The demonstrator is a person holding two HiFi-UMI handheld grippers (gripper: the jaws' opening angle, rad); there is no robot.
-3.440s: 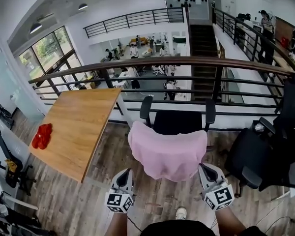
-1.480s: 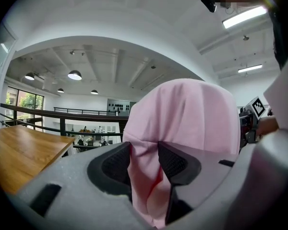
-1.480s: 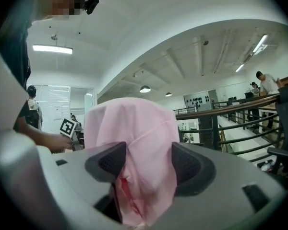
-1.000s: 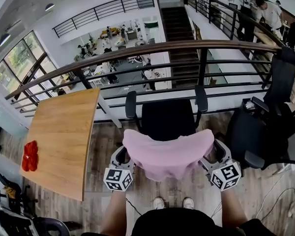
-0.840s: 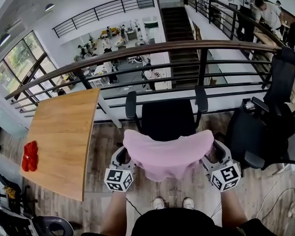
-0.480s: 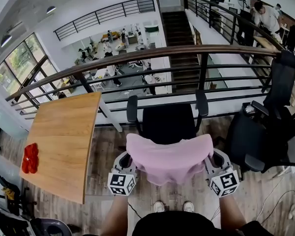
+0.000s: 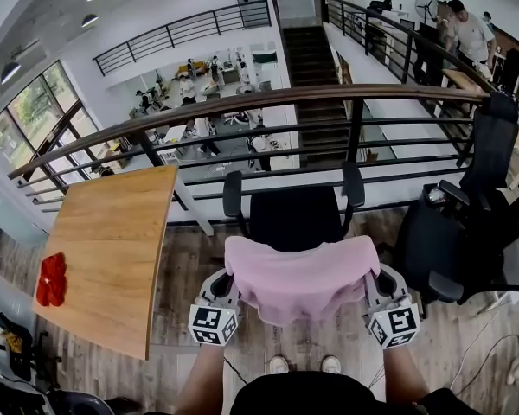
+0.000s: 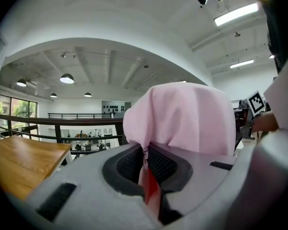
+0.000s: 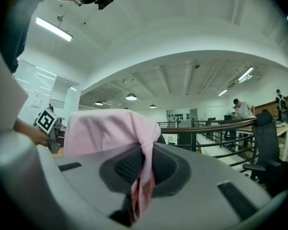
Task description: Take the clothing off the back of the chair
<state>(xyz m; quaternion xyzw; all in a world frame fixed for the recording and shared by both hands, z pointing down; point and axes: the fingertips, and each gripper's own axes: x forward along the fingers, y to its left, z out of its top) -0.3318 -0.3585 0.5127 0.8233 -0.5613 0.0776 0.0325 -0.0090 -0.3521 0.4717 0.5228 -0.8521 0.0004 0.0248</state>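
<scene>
A pink garment [image 7: 301, 275] hangs over the back of a black office chair [image 7: 292, 216] in the head view. My left gripper [image 7: 223, 294] has just been closing and is shut on the garment's left edge, with pink cloth [image 8: 180, 114] pinched between its pads. My right gripper [image 7: 374, 289] has likewise just been closing and is shut on the garment's right edge, the cloth [image 9: 110, 131] folded into its jaws. The chair's back is hidden under the cloth.
A wooden table [image 7: 112, 249] with a red object [image 7: 49, 278] stands to the left. A second black chair [image 7: 467, 232] is at the right. A dark railing [image 7: 285, 102] runs behind the chair. People stand at the far right [image 7: 467, 33].
Both grippers' jaws have closed onto the garment's side edges. The garment's top has lifted slightly and the head view has tilted up a little.
</scene>
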